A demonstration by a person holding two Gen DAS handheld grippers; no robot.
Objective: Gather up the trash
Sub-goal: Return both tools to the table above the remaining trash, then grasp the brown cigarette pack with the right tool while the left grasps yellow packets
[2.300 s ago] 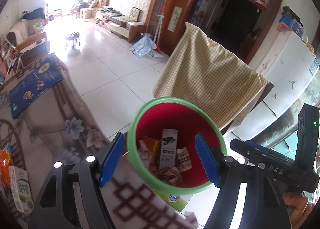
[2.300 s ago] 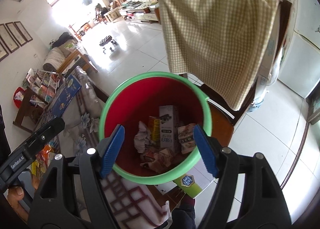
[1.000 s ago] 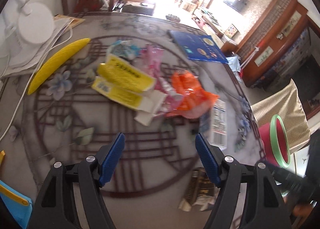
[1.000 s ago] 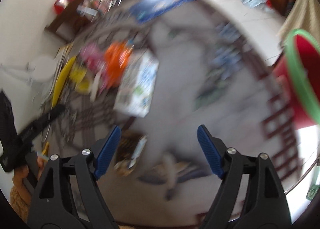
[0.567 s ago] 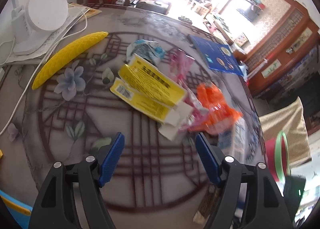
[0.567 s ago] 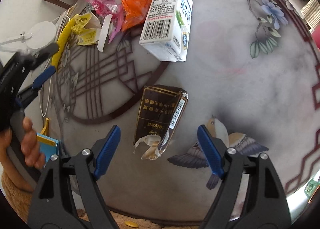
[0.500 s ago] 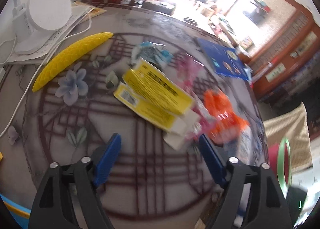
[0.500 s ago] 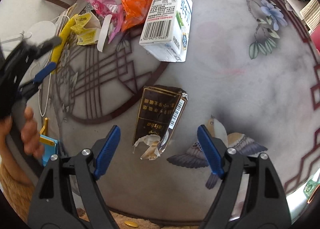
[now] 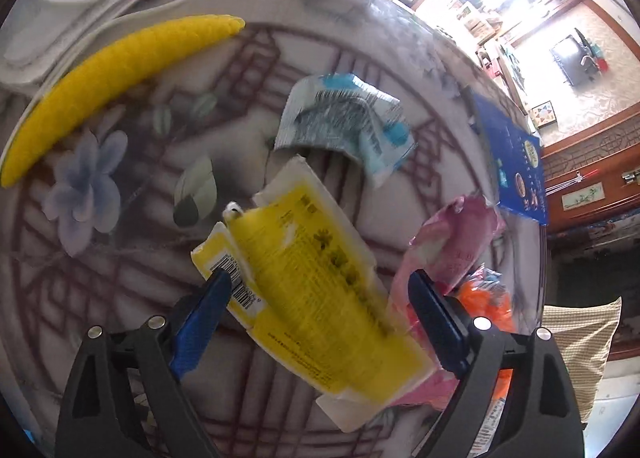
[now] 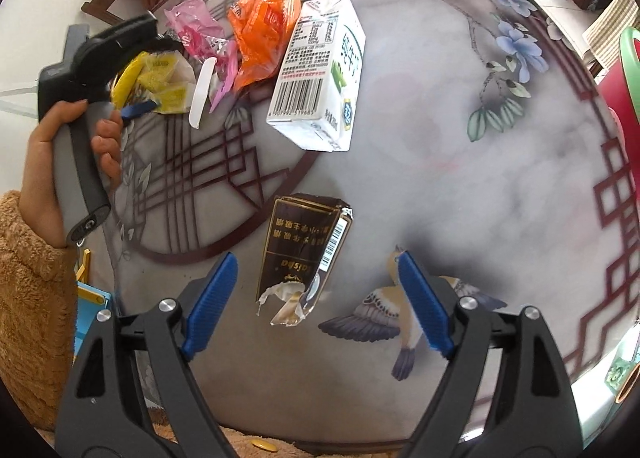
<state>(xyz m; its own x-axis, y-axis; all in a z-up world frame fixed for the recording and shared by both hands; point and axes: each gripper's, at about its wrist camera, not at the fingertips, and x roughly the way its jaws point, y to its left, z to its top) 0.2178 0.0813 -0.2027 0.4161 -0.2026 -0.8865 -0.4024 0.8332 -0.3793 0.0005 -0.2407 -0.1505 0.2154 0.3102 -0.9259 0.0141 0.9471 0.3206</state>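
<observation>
The table [image 10: 500, 177] is a round top of pale marble print with dark red lattice lines, flowers and a bird. A white milk carton [image 10: 320, 73] with a barcode lies toward the far edge, beside a crumpled orange wrapper [image 10: 264, 29] and a pink one [image 10: 196, 29]. A flattened yellow packet [image 9: 320, 290] with black print sits between the wide-spread jaws of the left gripper [image 9: 320, 322], which have just been opening and press on nothing. Near the near edge, a torn brown cigarette pack [image 10: 300, 250] lies between the right gripper [image 10: 316, 298] jaws, also just widening, not touching it.
</observation>
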